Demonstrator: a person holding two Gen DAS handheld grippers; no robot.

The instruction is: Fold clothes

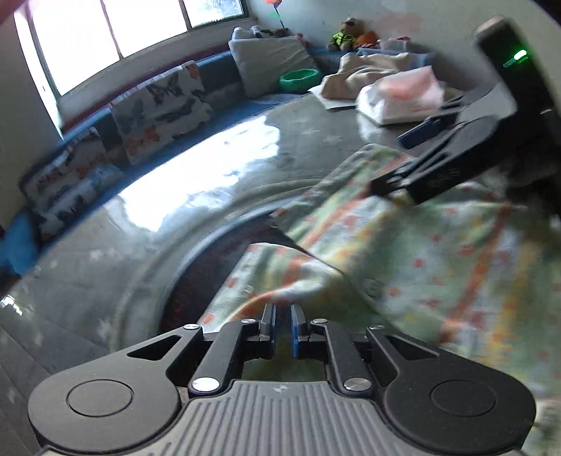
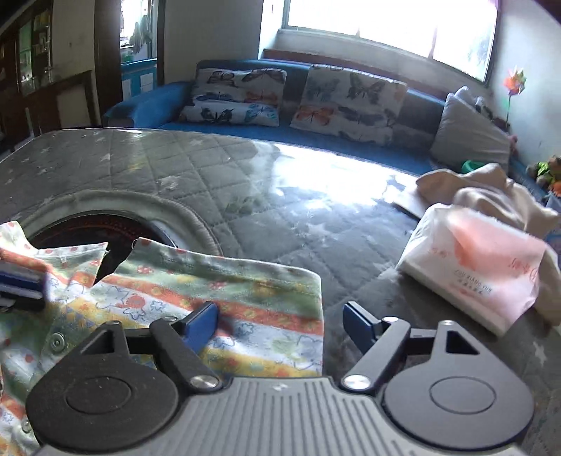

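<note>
The garment (image 2: 217,305), a child's striped floral top with snap buttons, lies flat at the near left of the quilted grey tabletop (image 2: 280,217). Its far edge overlaps a round dark opening (image 2: 105,228) let into the cover.

Left tool (image 1: 282,324): blue pads nearly pressed together with a narrow gap showing. The garment's cloth lies directly ahead of the tips; motion blur prevents confirming whether any fabric is pinched. In the right wrist view this tool sits over the garment's left portion.

Right tool (image 2: 280,322): jaws spread wide. The left finger (image 2: 200,326) is above the garment's right portion, the right finger (image 2: 357,326) above bare cover; the garment's right edge falls between them. Nothing is gripped.

Surroundings: a white and pink plastic bag (image 2: 480,266) lies at the right of the tabletop, well apart from the garment. Its contents cannot be made out. Beige cloth (image 2: 491,196) is bunched just behind it.

Beyond the tabletop's far edge stands a blue sofa (image 2: 157,98) bearing two butterfly-print cushions (image 2: 350,105) and a grey cushion (image 2: 466,133). A green bowl (image 1: 299,79), contents not visible, sits on the sofa seat. A plush toy (image 1: 345,35) and a pinwheel (image 2: 513,84) occupy the far right corner, below a bright window (image 2: 385,21).
</note>
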